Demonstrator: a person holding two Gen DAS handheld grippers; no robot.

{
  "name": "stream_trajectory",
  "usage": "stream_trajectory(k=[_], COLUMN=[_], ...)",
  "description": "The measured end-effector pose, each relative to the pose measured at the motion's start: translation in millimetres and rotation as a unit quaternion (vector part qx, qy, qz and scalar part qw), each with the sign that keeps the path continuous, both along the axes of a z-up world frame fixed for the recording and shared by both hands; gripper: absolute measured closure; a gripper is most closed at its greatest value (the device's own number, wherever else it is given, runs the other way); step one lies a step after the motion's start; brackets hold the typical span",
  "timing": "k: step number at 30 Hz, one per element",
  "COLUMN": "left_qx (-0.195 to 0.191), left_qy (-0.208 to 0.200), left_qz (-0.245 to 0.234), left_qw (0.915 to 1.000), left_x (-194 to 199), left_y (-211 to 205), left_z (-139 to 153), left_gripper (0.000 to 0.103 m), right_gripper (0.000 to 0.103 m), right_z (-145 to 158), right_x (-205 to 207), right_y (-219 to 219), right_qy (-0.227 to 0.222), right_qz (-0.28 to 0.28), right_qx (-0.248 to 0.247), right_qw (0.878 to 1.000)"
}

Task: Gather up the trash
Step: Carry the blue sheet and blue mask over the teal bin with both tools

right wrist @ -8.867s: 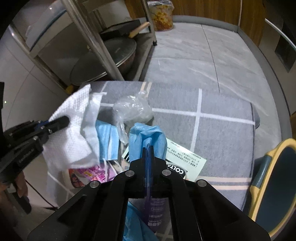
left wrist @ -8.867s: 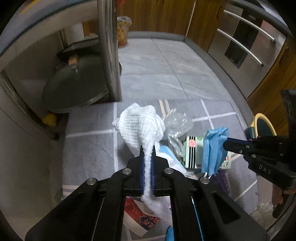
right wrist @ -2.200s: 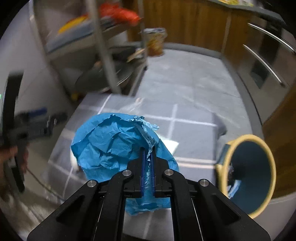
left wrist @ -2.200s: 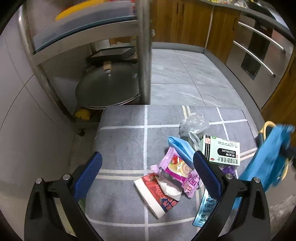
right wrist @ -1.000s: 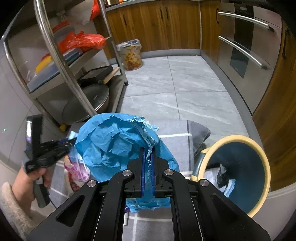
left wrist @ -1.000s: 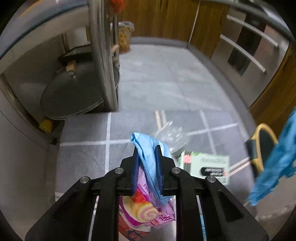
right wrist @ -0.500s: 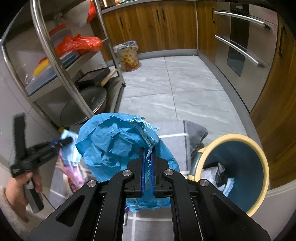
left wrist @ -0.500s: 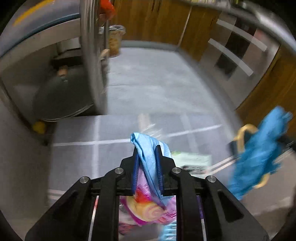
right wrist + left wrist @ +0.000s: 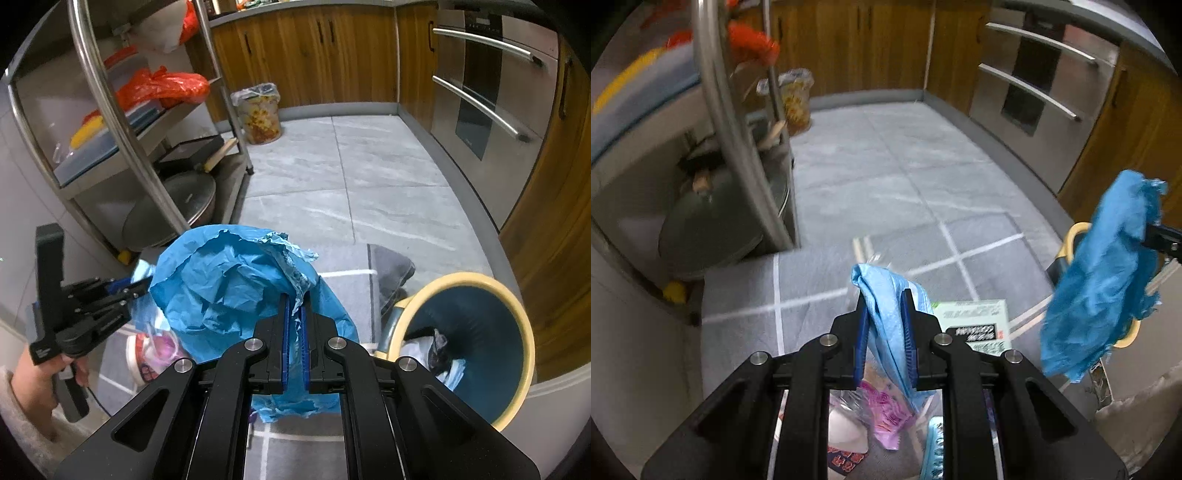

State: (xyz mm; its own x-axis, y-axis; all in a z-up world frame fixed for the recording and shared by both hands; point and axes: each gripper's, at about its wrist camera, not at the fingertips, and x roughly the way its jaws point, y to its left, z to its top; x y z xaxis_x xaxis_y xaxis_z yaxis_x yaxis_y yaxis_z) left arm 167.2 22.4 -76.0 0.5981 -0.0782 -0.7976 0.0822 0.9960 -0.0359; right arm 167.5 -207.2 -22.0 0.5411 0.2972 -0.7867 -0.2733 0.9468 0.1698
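I am mid-carry with a piece of trash in each hand. My right gripper (image 9: 293, 306) is clamped on a crumpled blue paper sheet (image 9: 229, 280), which hangs in the air above the grey mat (image 9: 351, 291), to the left of the bin (image 9: 517, 321) and not yet over its mouth. The bin stands at the mat's right edge with its opening tipped toward me, and some white and dark scraps already lie inside. My left gripper (image 9: 884, 310) is closed on a pale blue face mask (image 9: 886, 317), lifted clear of the pile still on the mat (image 9: 738, 295): a white and green medicine box (image 9: 975, 325), a pink snack wrapper (image 9: 886, 410), a red and white packet (image 9: 846, 458) and a blister strip (image 9: 932, 450). I judge the step in hand to be the drop of the blue paper. Next, I think, the right gripper must swing right until the sheet hangs over the opening, then part its fingers; the sheet is wide and light, so it may catch on the yellow rim (image 9: 461, 278) unless I lower it well in. The mask should follow once the right gripper is clear.
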Motion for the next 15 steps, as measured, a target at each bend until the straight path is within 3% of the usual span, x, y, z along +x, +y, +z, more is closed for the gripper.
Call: stream_trajectory(k=[10, 15], left_qx=[-0.001, -0.006], left_qy=[-0.051, -0.066], left_qz=[-0.058, -0.097], left_qw=[0.9970, 0.9931], left_x=[3.3, 7.3], left_y=[-50.9, -85.2], left_z=[32.9, 41.4], left_gripper=[0.086, 0.086], right_gripper=[0.097, 0.097], right_z=[11.5, 17.4], right_x=[2.1, 3.3], right_y=[-53.1, -100.5], right_qy=[-0.017, -0.027], right_qz=[-0.055, -0.103], right_qx=[0.006, 0.009], right_qw=[0.998, 0.994])
